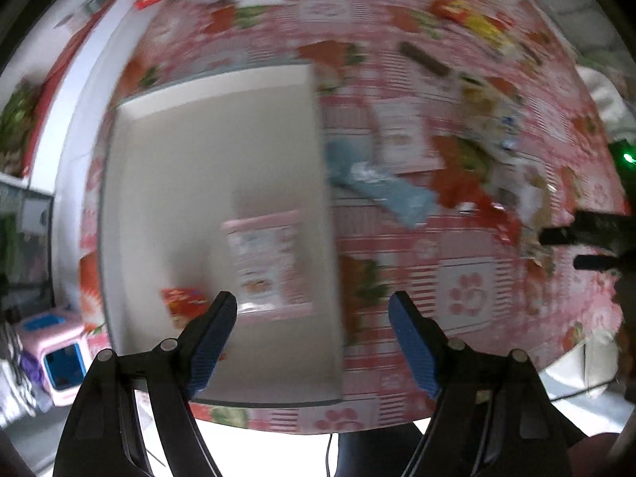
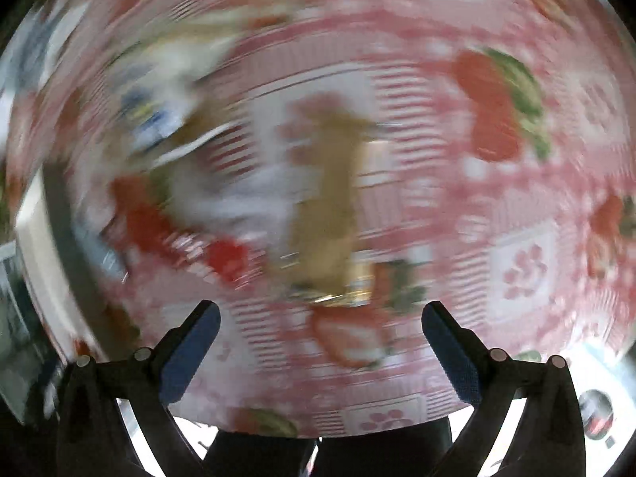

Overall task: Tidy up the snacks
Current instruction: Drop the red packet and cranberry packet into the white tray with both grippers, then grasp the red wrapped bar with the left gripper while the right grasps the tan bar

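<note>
left tool [image 1: 312,310] apart, empty, over tray [image 1: 167,151] | right tool [image 2: 320,320] apart above tan pack [image 2: 324,214]; blurred | advice: straddle pack squarely; close gently; lift clear

Right wrist view is heavily motion-blurred. My right gripper [image 2: 320,318] has its jaws spread wide, nothing between the blue pads [image 2: 187,351]. Below me is the pink strawberry-print tablecloth [image 2: 516,206]. Straight ahead of the fingertips lies a tan/brown snack packet [image 2: 328,198], lengthwise away from me, with a shiny foil end [image 2: 349,296] nearest me; not touching either finger. Left of it is a red wrapper [image 2: 175,234] lying next to a white smear, likely another packet [image 2: 230,194]. Further up-left is a pale packet with blue and yellow print [image 2: 151,111]. Can't read any labels. White tray edge [image 2: 30,222] at far left.
</note>
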`<state>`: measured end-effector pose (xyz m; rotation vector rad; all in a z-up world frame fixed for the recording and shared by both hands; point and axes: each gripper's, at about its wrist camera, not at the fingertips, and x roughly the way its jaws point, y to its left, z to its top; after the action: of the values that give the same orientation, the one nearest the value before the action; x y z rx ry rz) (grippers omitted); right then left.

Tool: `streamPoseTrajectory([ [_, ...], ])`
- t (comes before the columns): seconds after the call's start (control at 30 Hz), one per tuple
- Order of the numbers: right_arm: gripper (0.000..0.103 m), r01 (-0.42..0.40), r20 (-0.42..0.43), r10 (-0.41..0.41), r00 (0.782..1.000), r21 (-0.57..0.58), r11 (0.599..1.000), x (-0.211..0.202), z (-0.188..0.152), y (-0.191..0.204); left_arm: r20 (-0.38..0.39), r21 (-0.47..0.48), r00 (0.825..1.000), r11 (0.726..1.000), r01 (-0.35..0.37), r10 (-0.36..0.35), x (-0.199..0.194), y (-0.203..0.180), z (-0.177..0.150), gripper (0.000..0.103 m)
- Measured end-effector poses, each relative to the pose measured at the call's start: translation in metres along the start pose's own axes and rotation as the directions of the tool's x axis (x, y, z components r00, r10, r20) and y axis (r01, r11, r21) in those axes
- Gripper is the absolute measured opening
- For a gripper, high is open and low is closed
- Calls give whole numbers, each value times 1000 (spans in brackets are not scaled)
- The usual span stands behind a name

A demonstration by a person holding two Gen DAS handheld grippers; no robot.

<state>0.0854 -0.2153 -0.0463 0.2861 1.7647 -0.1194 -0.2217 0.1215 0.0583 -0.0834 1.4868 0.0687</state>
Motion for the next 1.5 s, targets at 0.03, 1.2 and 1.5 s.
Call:
streamPoseTrajectory([
  [0.03,102,-5,3,5,1000,26,1000,0,2,-8,-11,18,1000,1000,18,-18,2,-6,3,82],
  [1.2,102,119,73,-108,991,-154,981,31,61,-47,-164,-538,967,839,80,-196,86,-89,61,82],
  [1.5,103,119,96,-104,990,-165,979,25,62,-44,-183,-455,977,890,19,-114,95,-115,80,84],
])
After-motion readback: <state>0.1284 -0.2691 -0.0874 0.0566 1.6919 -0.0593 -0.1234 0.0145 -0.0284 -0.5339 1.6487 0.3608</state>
